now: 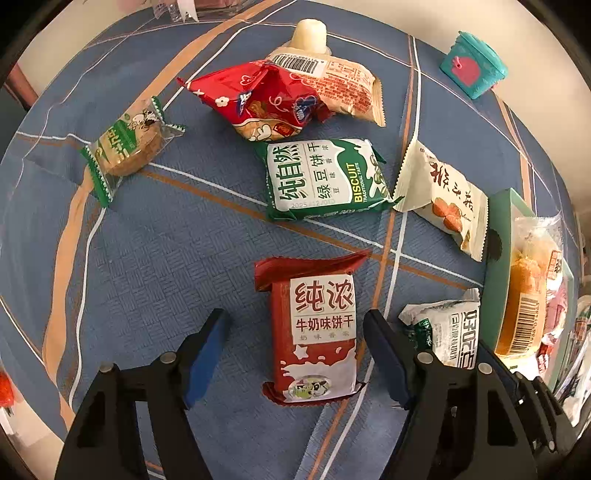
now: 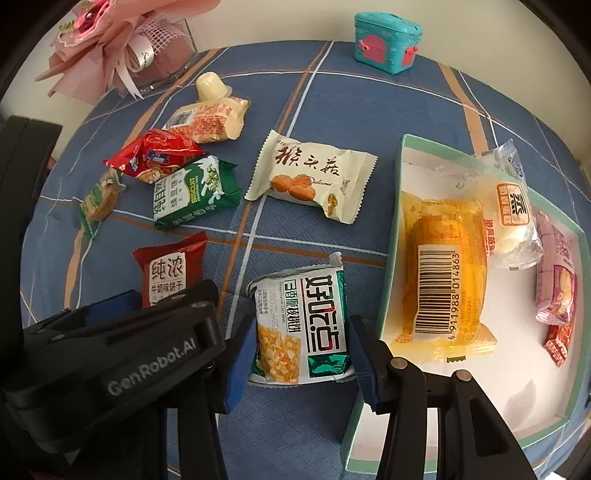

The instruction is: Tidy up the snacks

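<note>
A red milk-biscuit pack (image 1: pixel 317 332) lies flat on the blue checked cloth between the fingers of my left gripper (image 1: pixel 295 354). The jaws stand open, with cloth showing between the left pad and the pack. To its right my right gripper (image 2: pixel 301 354) is shut on a white-and-green snack pack (image 2: pixel 301 325), a blue pad against each long side. That pack rests on the cloth just left of the teal box (image 2: pixel 393 236). The box holds an orange pack (image 2: pixel 443 266), a white cake pack (image 2: pixel 513 221) and a pink pack (image 2: pixel 557 280).
Loose on the cloth farther off lie a green biscuit pack (image 1: pixel 325 177), a cream pack (image 1: pixel 443 199), a crumpled red pack (image 1: pixel 266 99), a beige pack (image 1: pixel 343 81), a jelly cup (image 1: pixel 310 35) and a clear cookie pack (image 1: pixel 125 147). A teal toy chest (image 2: pixel 388 40) and a pink bouquet (image 2: pixel 107 48) stand at the back.
</note>
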A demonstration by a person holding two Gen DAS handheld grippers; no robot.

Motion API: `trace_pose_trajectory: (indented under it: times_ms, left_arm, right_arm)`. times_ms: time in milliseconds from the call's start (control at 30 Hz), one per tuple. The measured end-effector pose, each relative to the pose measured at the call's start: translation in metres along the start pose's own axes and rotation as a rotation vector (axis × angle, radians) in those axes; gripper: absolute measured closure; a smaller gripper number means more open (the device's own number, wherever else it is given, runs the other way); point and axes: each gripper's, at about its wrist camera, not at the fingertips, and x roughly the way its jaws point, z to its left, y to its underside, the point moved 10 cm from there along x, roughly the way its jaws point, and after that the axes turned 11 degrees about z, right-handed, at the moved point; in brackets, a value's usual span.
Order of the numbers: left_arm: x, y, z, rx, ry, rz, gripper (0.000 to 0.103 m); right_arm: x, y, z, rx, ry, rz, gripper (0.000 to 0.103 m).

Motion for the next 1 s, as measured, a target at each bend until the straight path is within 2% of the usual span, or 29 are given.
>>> trace_pose_trajectory:
  times_ms: [133, 467, 700, 1000]
  left_arm:
    - [-0.001, -0.005, 0.003, 0.017, -0.042, -0.012, 0.036]
    - [0.002, -0.006, 0.0, 0.033, -0.051, -0.026, 0.038]
    - [-0.009, -0.009, 0.013, -0.004, -0.039, -0.04, 0.06]
    - [-0.013, -0.013, 0.021, -0.025, -0.011, -0.045, 0.061]
  right_arm:
    - [0.003, -0.001, 0.007, -0.014, 0.01, -0.003, 0.051]
    - [0.025, 0.0, 0.016, -0.027, 0.02, 0.011, 0.05]
    - [0.028, -0.001, 0.016, -0.022, 0.011, 0.019, 0.051]
    - [0.021, 0.0, 0.01, -0.013, -0.005, 0.03, 0.051]
